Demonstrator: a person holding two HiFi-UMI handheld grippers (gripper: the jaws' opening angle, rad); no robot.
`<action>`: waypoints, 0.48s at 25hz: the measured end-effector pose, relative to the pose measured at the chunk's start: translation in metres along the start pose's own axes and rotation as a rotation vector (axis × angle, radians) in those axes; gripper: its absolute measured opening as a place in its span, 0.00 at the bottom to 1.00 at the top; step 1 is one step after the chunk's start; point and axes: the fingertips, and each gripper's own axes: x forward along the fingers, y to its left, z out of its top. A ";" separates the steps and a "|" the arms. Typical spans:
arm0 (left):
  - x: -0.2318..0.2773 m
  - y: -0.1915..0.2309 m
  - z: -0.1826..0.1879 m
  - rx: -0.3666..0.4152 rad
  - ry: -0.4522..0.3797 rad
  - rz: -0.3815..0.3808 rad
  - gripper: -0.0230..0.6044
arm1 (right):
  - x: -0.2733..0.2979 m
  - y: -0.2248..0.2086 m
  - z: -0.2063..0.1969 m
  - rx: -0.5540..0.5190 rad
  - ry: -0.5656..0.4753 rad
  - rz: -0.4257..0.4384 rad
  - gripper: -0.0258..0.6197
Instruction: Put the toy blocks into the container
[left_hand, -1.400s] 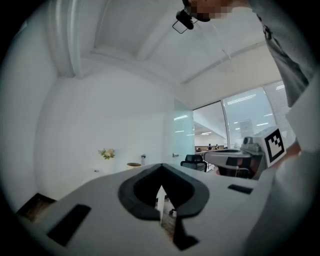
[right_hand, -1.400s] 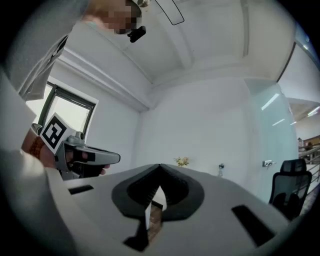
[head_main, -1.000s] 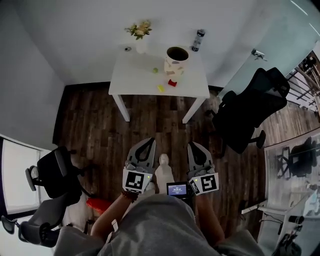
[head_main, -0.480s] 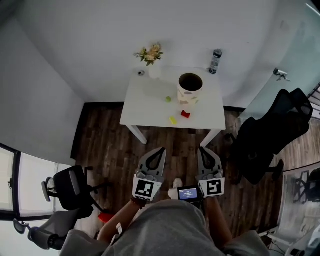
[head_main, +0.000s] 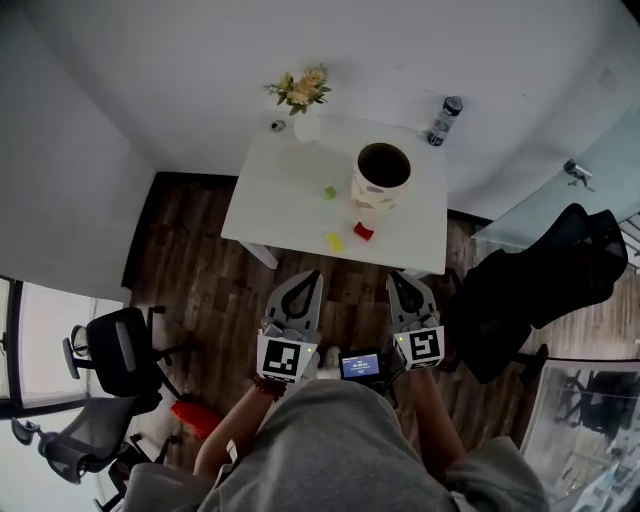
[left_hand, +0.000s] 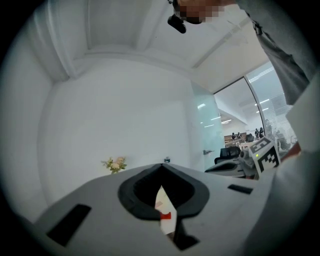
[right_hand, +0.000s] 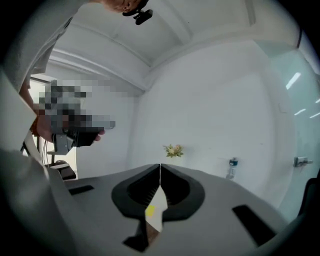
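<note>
Container (head_main: 382, 172) upright on the white table (head_main: 280, 195); interior dark, contents not discernible. Three toy blocks lie on the tabletop outside it: green block (head_main: 328, 192), yellow block (head_main: 334, 241), and red block (head_main: 364, 231) nearest the container. Dark wood floor (head_main: 190, 250). Left gripper (head_main: 311, 275) and right gripper (head_main: 393, 278): jaws together, nothing held, both near the table's front edge.
</note>
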 end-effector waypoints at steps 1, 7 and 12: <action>0.009 0.006 -0.001 0.004 -0.002 0.000 0.04 | 0.010 -0.006 -0.002 -0.005 0.014 0.000 0.04; 0.068 0.038 -0.026 0.034 0.059 -0.071 0.04 | 0.071 -0.037 -0.021 -0.058 0.095 0.057 0.05; 0.118 0.058 -0.028 0.103 0.040 -0.198 0.05 | 0.113 -0.068 -0.057 -0.052 0.219 0.081 0.05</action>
